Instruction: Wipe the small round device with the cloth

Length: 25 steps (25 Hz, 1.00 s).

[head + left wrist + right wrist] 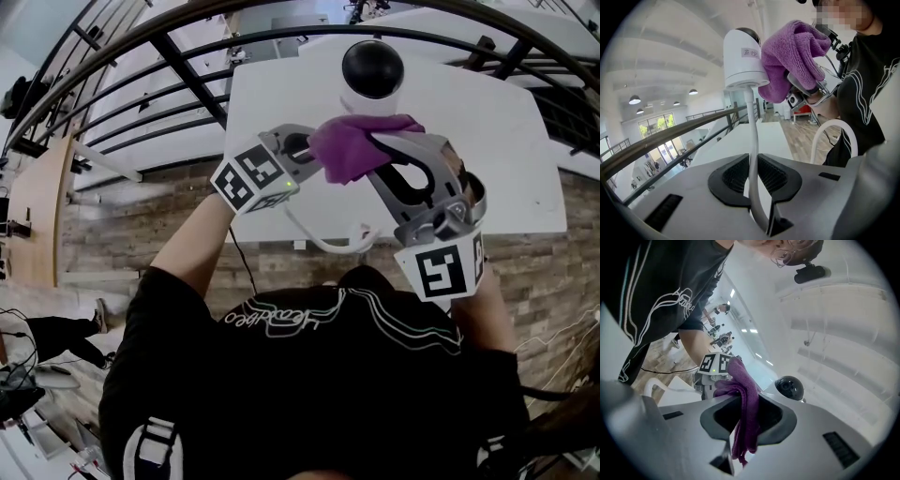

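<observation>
Up above a white table (487, 141), a person holds a small round device (372, 75) for cleaning, with a two-jaw gripper in each hand. The left gripper (752, 176) is clamped narrowly on the device's white cable (751, 140) a little below the white body. The stiff lead serves as a handle, and the black dome faces upward, apparently clear of the tabletop. Gripping the cable rather than the shell leaves the whole housing free for wiping.

The right gripper (743, 420) pinches a folded purple cloth (745, 394) between its jaws. A bunched mass is pushed out ahead of the tips and a short tail hangs behind them, which puts soft fabric, not hard jaw edges, against the plastic. In the left gripper view the cloth lies against the side of the body, beside its label. In the head view it sits just beneath the dome, between the two grippers.

The two tools meet nearly tip to tip, close to the person's chest, which likely gives steadier control. The wipe appears to be on the side wall, with the dome itself uncovered. One risk is that sideways pressure could swing the device on its thin lead.
</observation>
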Each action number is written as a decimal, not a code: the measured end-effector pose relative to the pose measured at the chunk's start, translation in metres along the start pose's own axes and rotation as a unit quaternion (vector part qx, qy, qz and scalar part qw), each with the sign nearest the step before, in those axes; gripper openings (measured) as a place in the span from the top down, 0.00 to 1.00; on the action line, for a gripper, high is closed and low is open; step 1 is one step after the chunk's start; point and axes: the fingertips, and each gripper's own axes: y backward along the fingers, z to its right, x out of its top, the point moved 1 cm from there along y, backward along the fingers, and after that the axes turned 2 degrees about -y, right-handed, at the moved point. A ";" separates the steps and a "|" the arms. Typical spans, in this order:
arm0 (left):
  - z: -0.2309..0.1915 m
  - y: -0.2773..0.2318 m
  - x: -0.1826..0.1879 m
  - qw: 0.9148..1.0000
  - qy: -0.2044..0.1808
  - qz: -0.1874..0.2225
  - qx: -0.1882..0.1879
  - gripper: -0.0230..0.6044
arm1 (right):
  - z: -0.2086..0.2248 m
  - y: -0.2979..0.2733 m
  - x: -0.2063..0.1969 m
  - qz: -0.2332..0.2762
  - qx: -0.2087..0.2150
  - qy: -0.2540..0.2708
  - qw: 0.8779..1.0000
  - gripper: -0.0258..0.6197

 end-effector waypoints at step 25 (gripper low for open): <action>0.000 0.003 0.003 1.000 -0.010 0.004 -0.011 0.87 | 0.006 0.044 -0.045 -0.015 -0.032 -0.244 0.969 0.85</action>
